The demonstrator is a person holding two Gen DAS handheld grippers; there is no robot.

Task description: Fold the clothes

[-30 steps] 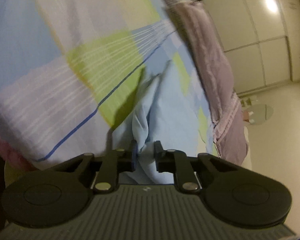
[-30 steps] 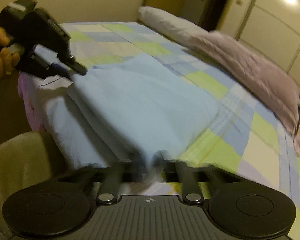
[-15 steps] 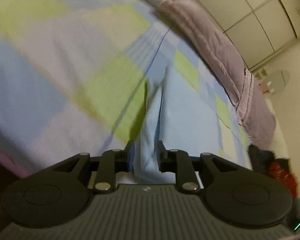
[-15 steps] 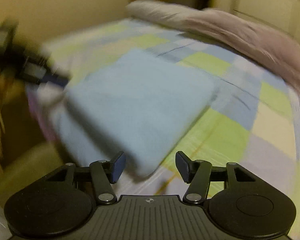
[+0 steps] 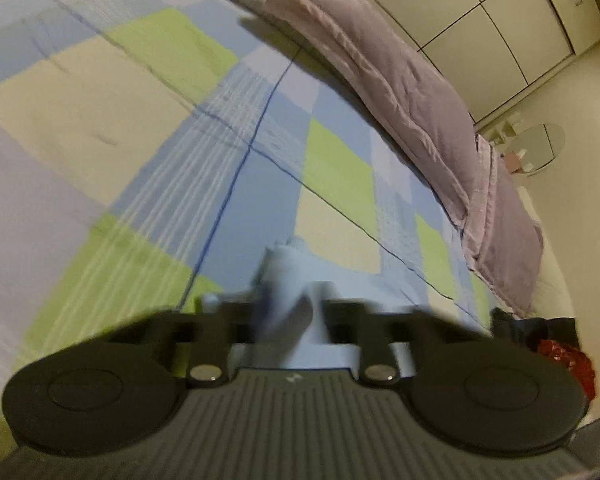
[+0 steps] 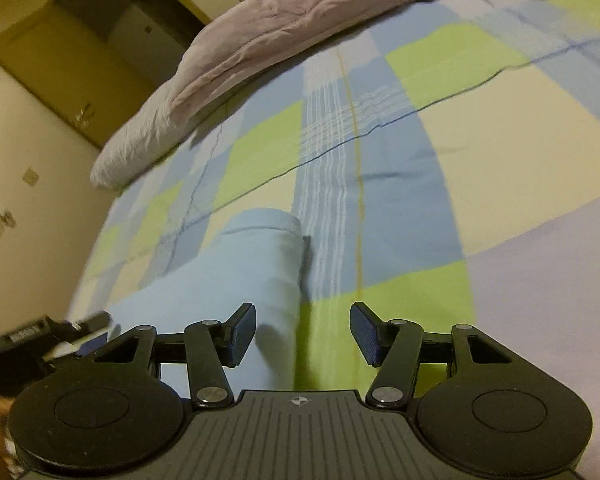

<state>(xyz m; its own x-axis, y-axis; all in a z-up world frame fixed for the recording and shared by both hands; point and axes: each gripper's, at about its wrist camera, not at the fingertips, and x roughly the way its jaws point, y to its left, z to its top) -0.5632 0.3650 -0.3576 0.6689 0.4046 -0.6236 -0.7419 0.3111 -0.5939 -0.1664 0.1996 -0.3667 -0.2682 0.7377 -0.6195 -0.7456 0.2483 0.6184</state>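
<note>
A light blue garment (image 6: 240, 268) lies folded on the checked bedspread (image 6: 480, 140), a ribbed cuff at its far end. My right gripper (image 6: 303, 332) is open and empty just above the garment's right edge. My left gripper (image 5: 290, 316) is blurred; its jaws are close together with a bunch of the light blue garment (image 5: 288, 280) between them. The left gripper also shows at the lower left of the right wrist view (image 6: 72, 332).
A mauve quilt (image 5: 400, 88) and a pillow (image 6: 140, 148) lie along the bed's far side. Cupboard doors (image 5: 500, 20) stand behind. Dark and red items (image 5: 556, 348) sit past the bed's right end. A round mirror (image 5: 540, 148) stands by the wall.
My right gripper has let go of the garment and opened wide. Both grippers have swung across the bed; the left one still grips the blue cloth and is moving, blurred.
</note>
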